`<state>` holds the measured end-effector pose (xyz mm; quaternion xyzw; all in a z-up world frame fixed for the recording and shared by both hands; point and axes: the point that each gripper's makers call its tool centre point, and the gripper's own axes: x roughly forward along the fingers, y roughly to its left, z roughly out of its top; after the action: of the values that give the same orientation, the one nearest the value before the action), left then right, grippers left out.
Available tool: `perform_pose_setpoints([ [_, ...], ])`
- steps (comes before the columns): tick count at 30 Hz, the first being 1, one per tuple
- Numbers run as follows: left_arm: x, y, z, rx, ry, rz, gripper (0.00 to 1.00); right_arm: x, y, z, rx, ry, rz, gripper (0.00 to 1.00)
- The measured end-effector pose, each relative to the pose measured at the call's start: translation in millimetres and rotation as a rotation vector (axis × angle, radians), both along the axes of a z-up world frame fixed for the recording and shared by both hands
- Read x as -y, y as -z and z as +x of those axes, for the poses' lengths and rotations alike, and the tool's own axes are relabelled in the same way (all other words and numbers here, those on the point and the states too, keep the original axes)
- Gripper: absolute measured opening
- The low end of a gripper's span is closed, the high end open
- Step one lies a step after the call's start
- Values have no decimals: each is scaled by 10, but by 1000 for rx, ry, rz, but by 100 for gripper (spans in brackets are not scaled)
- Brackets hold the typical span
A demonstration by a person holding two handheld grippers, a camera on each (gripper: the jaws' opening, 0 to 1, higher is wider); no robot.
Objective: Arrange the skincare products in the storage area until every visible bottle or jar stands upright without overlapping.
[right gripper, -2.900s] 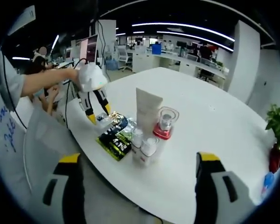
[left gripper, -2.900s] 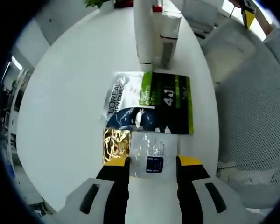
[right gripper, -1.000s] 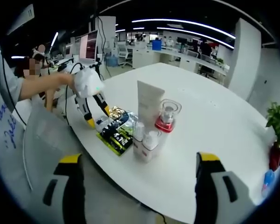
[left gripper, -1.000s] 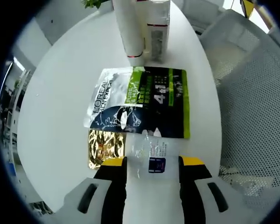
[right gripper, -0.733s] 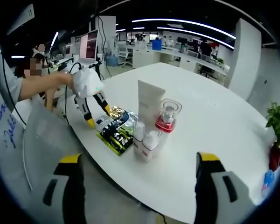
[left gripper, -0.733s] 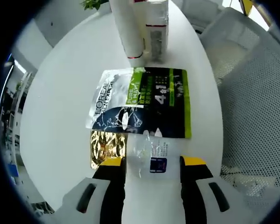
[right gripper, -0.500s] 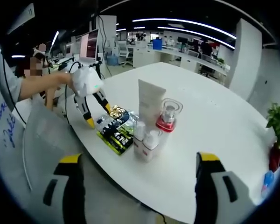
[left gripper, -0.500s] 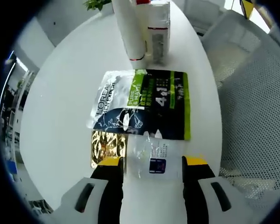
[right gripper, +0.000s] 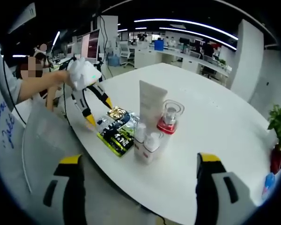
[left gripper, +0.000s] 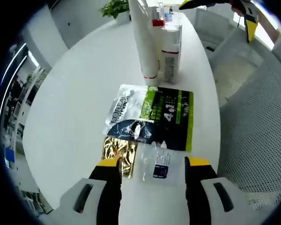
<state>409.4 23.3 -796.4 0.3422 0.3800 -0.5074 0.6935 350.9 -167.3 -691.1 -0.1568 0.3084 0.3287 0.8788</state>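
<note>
Skincare sachets [left gripper: 152, 117] lay flat, overlapping, centre frame below upright tube [left gripper: 144, 40]. Left gripper [left gripper: 152, 164] hovered wide open over clear sachet [left gripper: 158, 161], empty; right gripper [right gripper: 138, 161] wide open, empty. Likely next: separating sachets.

L gripper [left gripper: 152, 164] pointed down, jaws spread wide, nothing between them; seen from R gripper view too [right gripper: 97, 111], held in a hand [right gripper: 63, 77], arm stretched out. R gripper [right gripper: 138, 161] hung level, jaws wide apart, empty.
</note>
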Motion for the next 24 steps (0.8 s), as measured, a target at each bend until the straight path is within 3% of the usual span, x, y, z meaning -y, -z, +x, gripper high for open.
perform_pose_setpoints([
  [17,-47,-291,100,98,-164,-106,59,7,44,45,11,8,3,100],
  [24,-42,-428,80,128,-196,-154,63,-4,54,61,13,7,2,100],
])
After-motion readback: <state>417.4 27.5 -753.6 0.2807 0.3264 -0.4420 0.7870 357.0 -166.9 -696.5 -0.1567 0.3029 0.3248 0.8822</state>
